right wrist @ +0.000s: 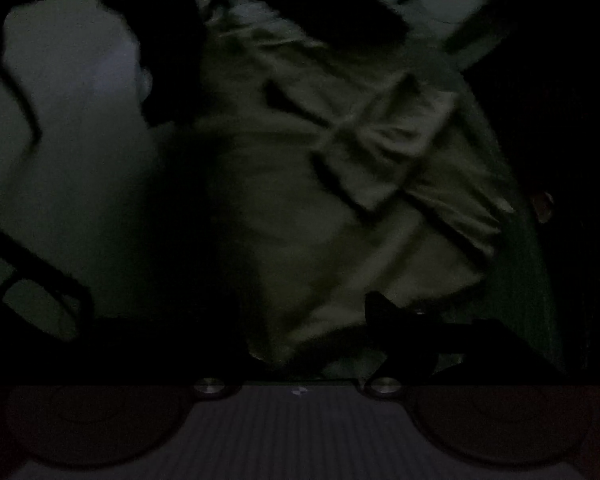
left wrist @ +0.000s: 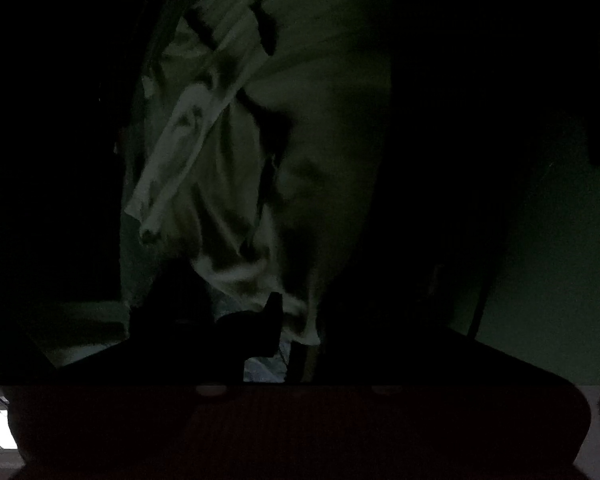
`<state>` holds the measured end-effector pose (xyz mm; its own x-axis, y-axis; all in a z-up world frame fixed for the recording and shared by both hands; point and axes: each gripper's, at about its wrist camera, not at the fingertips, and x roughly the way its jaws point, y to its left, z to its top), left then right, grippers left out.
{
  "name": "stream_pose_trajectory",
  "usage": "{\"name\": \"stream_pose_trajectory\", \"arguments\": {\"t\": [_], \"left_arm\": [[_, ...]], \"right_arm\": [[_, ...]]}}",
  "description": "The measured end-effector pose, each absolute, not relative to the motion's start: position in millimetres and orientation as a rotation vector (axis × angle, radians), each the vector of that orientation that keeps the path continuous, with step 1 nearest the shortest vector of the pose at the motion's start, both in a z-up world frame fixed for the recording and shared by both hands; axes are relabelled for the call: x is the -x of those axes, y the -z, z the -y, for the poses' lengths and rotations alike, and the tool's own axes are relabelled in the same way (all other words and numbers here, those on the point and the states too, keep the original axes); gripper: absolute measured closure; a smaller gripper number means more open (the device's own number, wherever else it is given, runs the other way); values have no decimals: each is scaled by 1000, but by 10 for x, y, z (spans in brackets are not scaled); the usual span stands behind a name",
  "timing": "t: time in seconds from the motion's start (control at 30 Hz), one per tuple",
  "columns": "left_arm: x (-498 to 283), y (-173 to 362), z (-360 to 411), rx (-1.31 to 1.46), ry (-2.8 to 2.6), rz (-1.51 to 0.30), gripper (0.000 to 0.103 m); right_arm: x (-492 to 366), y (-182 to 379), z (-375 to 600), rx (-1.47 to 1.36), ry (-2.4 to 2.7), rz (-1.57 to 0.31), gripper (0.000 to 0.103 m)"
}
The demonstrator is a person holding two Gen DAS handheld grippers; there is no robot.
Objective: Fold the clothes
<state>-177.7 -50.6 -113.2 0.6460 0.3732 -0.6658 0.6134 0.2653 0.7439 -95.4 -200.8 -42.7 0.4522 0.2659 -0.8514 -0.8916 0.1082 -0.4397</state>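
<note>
Both views are very dark. A pale crumpled garment (left wrist: 228,160) lies stretched away from my left gripper (left wrist: 300,328). A narrow fold of it runs down into the small gap between the dark fingers (left wrist: 260,328), which are shut on it. In the right wrist view the same garment (right wrist: 300,200) spreads wide, with folded flaps at the right. My right gripper (right wrist: 312,340) stands open over its near edge. Only its right finger (right wrist: 396,332) shows as a silhouette. The left finger is lost in shadow, and the cloth lies loose between the jaws.
The garment rests on a dim greenish surface (left wrist: 560,260), also seen beside the cloth at the left (right wrist: 68,140). A thin dark cable (left wrist: 480,308) crosses it. Everything beyond the cloth is black.
</note>
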Motion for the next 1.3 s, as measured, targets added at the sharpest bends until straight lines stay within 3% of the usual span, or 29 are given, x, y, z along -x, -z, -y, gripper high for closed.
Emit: {"name": "stream_pose_trajectory", "arguments": {"t": [0.27, 0.3, 0.43, 0.57, 0.6, 0.67, 1.3], "left_arm": [[1738, 1076, 484, -1298, 225, -950, 88], [1701, 1052, 471, -1267, 221, -965, 89], [1522, 934, 364, -1111, 256, -1046, 98], [1404, 845, 234, -986, 295, -1095, 100], [1382, 822, 206, -953, 296, -1100, 101], [1353, 765, 171, -901, 275, -1085, 102], [1011, 94, -349, -399, 44, -1031, 102]], "right_arm": [[1023, 648, 1722, 1273, -1022, -746, 24], [984, 686, 1712, 1272, -1019, -783, 39], [840, 640, 1714, 1186, -1034, -849, 47], [714, 522, 1794, 1050, -1062, -884, 71], [705, 505, 1808, 1028, -1061, -883, 89], [684, 475, 1834, 983, -1057, -882, 99], [461, 30, 2179, 641, -831, -782, 101]]}}
